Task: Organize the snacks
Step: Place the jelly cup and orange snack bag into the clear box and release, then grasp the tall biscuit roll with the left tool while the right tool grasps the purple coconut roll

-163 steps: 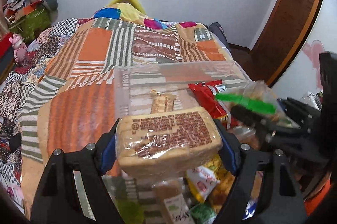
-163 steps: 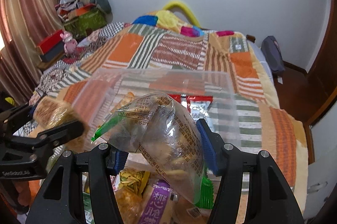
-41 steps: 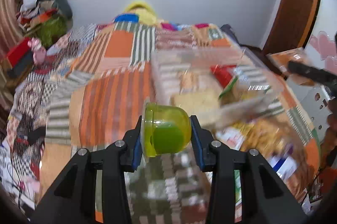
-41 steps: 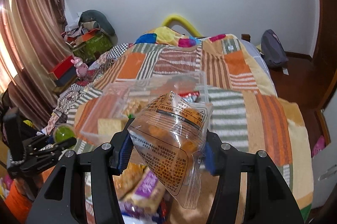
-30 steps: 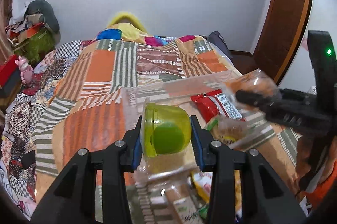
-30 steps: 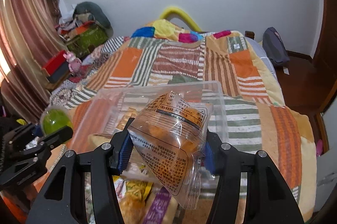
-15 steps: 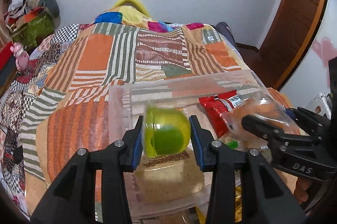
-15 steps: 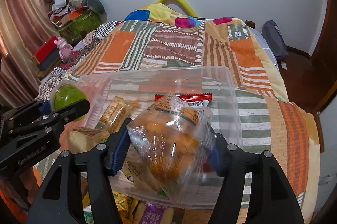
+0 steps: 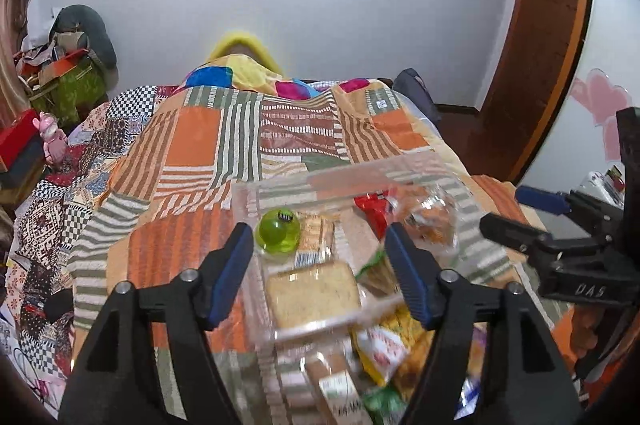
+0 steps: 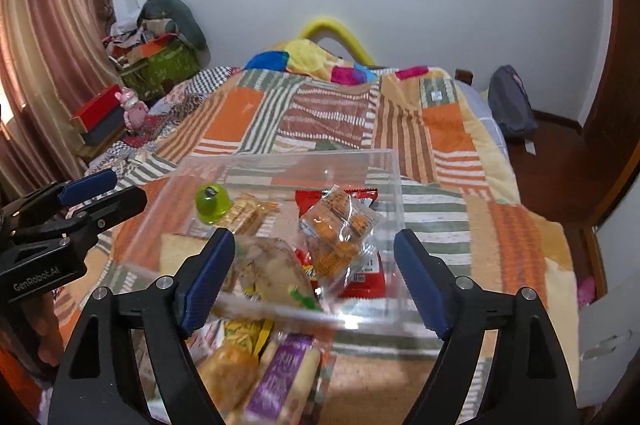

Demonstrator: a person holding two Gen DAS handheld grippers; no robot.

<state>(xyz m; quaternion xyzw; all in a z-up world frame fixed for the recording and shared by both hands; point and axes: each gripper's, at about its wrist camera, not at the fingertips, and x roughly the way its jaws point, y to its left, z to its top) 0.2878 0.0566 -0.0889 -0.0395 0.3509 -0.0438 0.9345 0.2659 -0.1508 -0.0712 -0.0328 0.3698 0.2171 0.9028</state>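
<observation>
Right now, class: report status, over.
Both hand-held grippers, left and right, open, empty. Green cup and orange snack bag inside clear bin. Loose snacks remain outside.

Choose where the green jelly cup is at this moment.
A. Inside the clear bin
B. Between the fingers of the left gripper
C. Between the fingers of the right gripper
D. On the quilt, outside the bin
A: the jelly cup sits inside the clear bin, beside the cracker pack, and both grippers are open and empty.
</observation>
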